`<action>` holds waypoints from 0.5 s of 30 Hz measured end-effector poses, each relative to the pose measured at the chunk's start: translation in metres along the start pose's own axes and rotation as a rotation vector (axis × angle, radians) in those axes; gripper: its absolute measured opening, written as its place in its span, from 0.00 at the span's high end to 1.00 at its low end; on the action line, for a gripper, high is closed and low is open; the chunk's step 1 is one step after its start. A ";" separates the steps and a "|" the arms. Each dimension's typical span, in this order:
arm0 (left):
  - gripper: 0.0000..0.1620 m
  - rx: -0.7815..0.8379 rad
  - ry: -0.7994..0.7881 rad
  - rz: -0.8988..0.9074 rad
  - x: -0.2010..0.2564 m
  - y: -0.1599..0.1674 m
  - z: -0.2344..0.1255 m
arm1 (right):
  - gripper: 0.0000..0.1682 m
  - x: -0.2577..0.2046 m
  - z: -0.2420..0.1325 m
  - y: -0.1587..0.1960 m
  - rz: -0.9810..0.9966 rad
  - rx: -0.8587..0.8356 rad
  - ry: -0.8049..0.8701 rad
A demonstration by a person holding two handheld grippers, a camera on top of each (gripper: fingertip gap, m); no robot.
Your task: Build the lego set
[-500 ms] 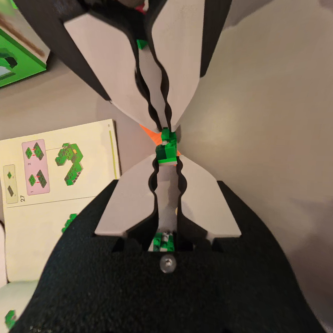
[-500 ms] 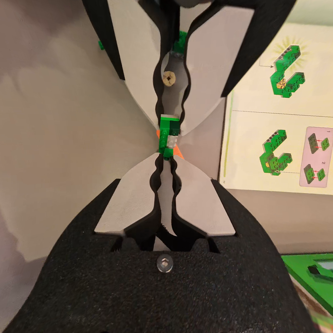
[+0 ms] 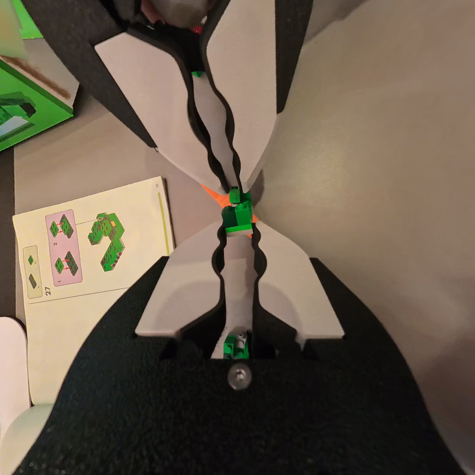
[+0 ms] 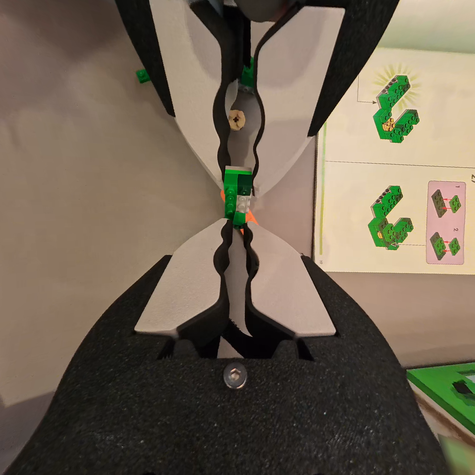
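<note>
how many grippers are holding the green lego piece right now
2: the left gripper clamps the green lego assembly from one end, the right gripper from the opposite end, tips facing.

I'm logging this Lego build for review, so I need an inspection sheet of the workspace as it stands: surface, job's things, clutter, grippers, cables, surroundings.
Surface: plain grey table, matte.
Job's things: small green brick assembly held off the table between both grippers; open instruction booklet lying flat; orange piece under the assembly, mostly hidden.
Clutter: loose green brick; tan round piece; green brick cluster.
Grippers: left gripper shut on the assembly's wider end; right gripper shut on its narrow end, tips facing.
Cables: nothing seen.
Surroundings: green set box at the table edge.
</note>
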State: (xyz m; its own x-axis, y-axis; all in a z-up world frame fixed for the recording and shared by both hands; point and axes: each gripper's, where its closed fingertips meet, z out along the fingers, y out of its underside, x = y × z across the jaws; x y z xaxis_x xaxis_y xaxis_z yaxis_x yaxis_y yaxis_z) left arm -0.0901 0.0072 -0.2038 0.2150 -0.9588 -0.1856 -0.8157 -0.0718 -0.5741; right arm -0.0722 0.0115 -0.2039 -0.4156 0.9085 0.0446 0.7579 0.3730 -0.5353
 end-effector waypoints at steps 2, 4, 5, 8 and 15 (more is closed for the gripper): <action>0.89 0.002 0.003 -0.003 0.000 0.000 0.001 | 0.96 0.000 0.000 0.000 -0.006 -0.001 0.008; 0.89 0.007 0.005 -0.005 0.001 -0.001 0.001 | 0.96 0.000 0.000 -0.001 -0.010 0.008 0.012; 0.89 0.009 0.005 -0.006 0.000 -0.001 0.001 | 0.96 0.000 0.000 -0.002 -0.008 0.016 0.012; 0.89 0.017 0.001 -0.008 0.000 -0.001 0.000 | 0.96 0.001 -0.001 -0.003 -0.003 0.030 0.014; 0.89 0.080 -0.023 -0.002 0.001 -0.004 -0.001 | 0.96 0.000 -0.001 -0.004 -0.028 0.053 0.037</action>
State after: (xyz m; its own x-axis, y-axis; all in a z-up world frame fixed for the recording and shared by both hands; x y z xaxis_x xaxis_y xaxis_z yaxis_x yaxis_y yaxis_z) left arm -0.0871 0.0067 -0.2009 0.2297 -0.9522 -0.2016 -0.7698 -0.0510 -0.6363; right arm -0.0748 0.0104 -0.2006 -0.4168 0.9045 0.0904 0.7182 0.3887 -0.5772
